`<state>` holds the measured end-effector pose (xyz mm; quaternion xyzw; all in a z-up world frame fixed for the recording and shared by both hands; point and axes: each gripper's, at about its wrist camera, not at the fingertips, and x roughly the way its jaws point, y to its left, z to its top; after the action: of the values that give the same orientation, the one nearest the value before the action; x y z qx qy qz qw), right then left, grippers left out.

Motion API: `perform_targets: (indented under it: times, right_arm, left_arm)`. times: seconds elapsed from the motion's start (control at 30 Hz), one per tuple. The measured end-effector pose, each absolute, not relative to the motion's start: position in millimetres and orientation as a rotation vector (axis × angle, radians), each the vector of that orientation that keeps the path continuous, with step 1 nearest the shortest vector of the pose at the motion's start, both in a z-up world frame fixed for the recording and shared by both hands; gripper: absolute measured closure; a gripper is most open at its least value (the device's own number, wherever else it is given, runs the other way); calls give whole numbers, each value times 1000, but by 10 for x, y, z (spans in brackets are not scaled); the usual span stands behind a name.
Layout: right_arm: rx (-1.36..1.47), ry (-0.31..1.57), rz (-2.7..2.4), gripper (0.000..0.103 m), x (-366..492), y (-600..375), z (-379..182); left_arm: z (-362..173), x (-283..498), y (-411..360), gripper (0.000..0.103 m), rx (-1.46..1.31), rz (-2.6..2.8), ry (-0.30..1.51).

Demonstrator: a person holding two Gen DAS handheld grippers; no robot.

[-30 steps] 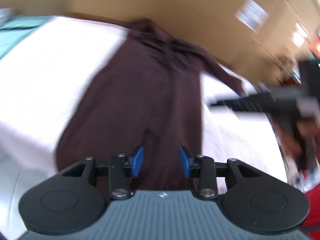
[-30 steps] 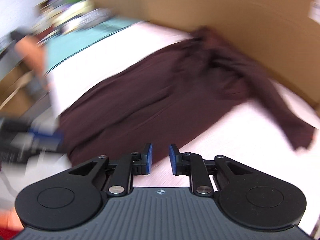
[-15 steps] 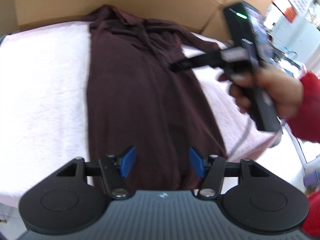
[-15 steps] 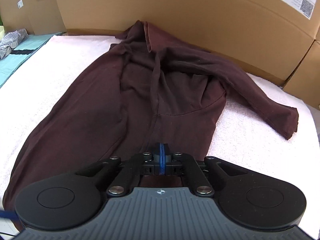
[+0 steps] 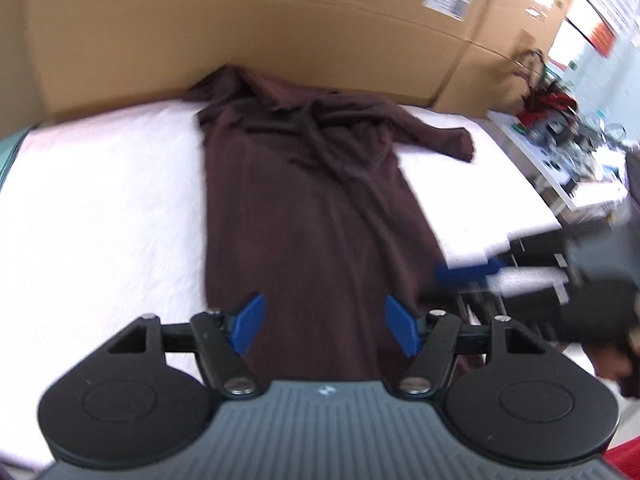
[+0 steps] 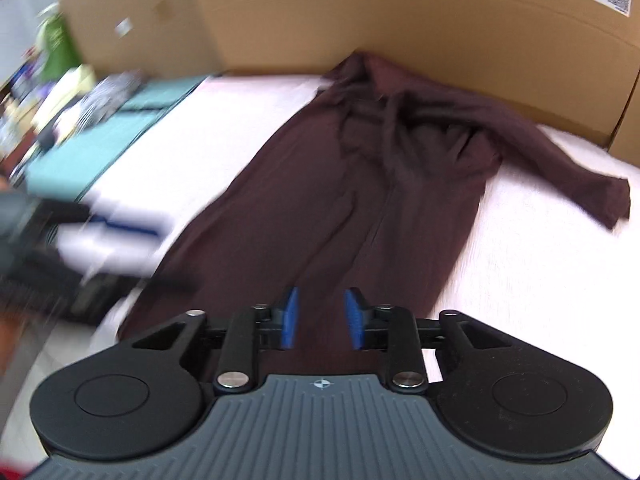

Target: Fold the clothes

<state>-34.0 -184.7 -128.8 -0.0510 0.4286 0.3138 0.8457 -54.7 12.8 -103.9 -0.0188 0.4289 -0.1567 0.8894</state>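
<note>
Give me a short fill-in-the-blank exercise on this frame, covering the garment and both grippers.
1. The garment spread on the white cloth is dark ____ in colour.
2. The left gripper has its jaws ____, with nothing between them.
3. The right gripper holds ____ between its blue pads.
4. Behind the garment's collar end stands a large ____ box.

Missing words: brown; open; nothing; cardboard
</note>
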Motion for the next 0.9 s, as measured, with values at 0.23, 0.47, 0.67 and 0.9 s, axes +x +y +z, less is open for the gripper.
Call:
perform_targets:
  times: [0.23,0.47,0.67,0.9]
  right_arm:
    - [-94,961,505,82,-694,-1808,-1458]
    - [-67,890,252,102,-882,-1534,-1448]
    - [-54,904,125,96,-1305,-1373,-1495]
    - [226,1009,-138,80,-2120,-1758,-1783]
  left_arm:
    - [-1051,-83,-240,26,186,-479,885]
    - [-1042,7,-39,21,330,-629,839]
    - [-1043,165,215,21,411,-687,813]
    - [-1150,265,171,21,495,-752,819]
